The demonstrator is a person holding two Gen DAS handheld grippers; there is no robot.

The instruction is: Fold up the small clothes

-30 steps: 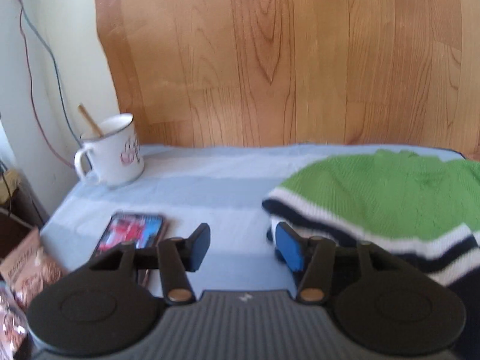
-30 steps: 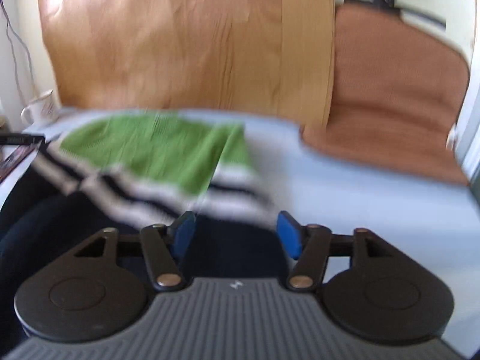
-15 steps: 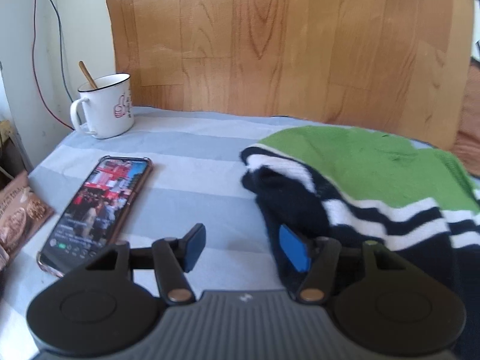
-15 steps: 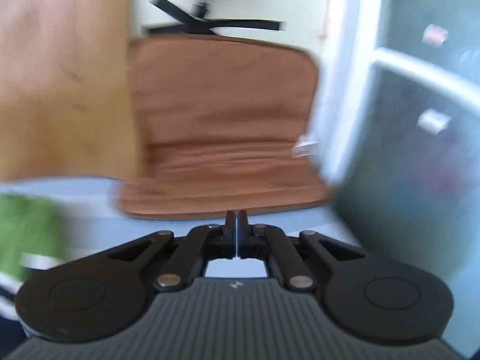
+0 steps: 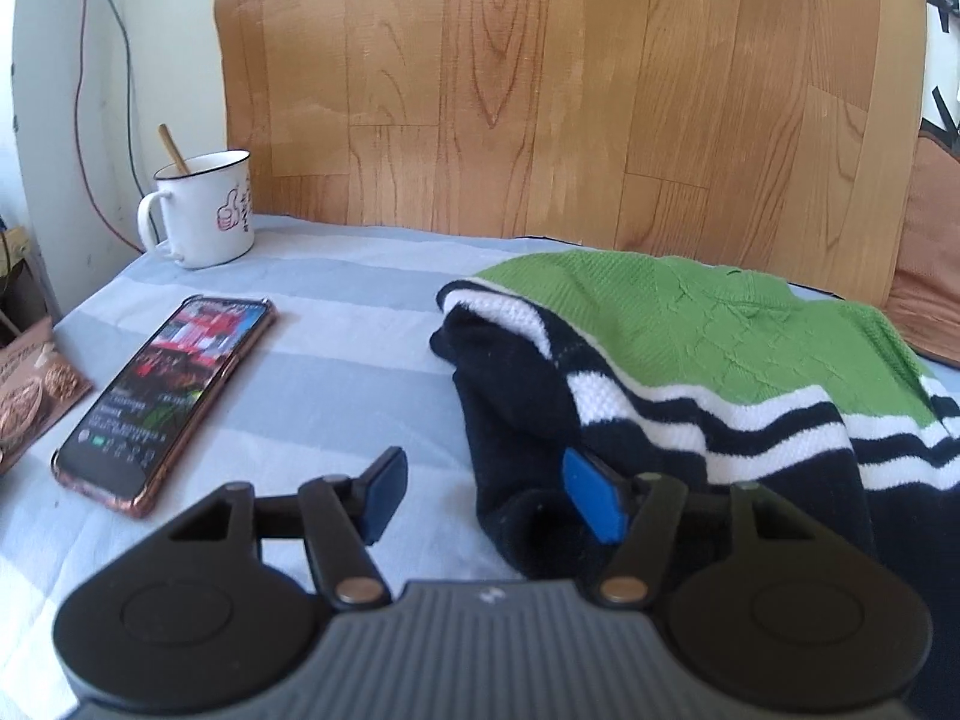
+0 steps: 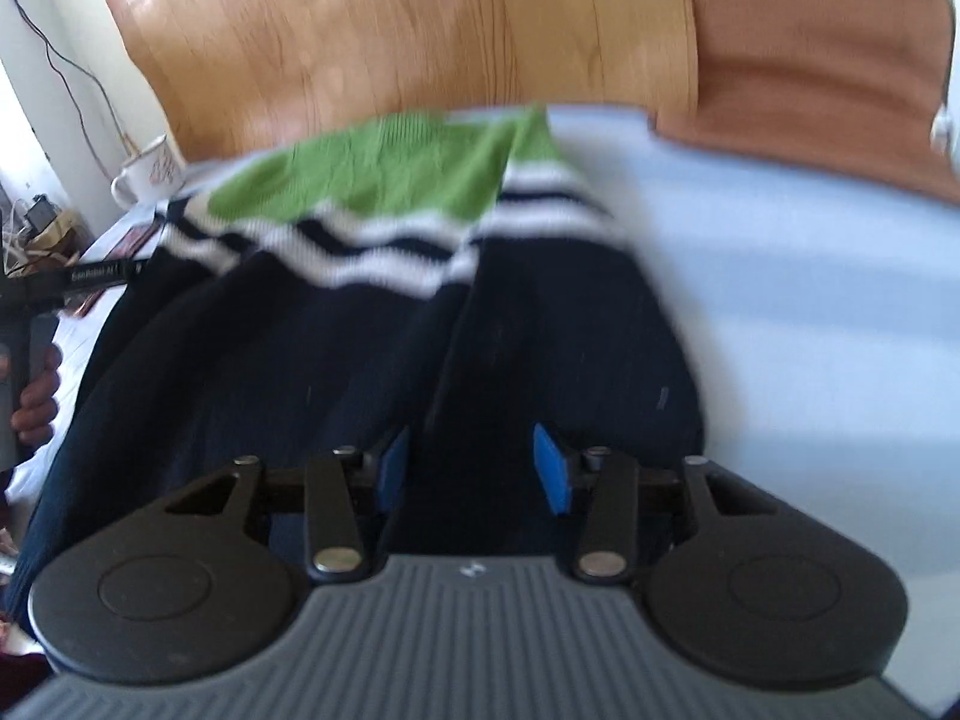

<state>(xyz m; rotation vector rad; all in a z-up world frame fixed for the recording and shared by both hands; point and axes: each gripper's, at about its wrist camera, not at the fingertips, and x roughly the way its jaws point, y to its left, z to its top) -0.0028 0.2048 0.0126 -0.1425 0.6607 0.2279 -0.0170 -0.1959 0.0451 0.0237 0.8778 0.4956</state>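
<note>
A small knit sweater [image 5: 690, 324], green on top with white and navy stripes and a navy lower half, lies on the blue striped sheet [image 5: 336, 324]. Its navy sleeve is folded over at the left edge. My left gripper [image 5: 489, 498] hangs open at that edge, the right pad over navy cloth and the left pad over bare sheet, gripping nothing. In the blurred right wrist view the sweater [image 6: 384, 180] spreads out ahead. My right gripper [image 6: 473, 468] hovers over its navy part with the jaws opening. A fold of cloth runs beneath the gap, and the pads do not press on it.
A white mug [image 5: 204, 216] with a stick in it, a lit phone [image 5: 168, 402] and a snack packet [image 5: 30, 384] lie left of the sweater. A wooden headboard [image 5: 540, 90] stands behind, with a brown cushion [image 6: 810, 60] at the right. A hand [image 6: 36, 396] grips the other tool.
The left gripper drew back, bringing the phone and folded sleeve fully into view. The right gripper was shut and facing the brown cushion half a second ago, and is back over the sweater with jaws apart.
</note>
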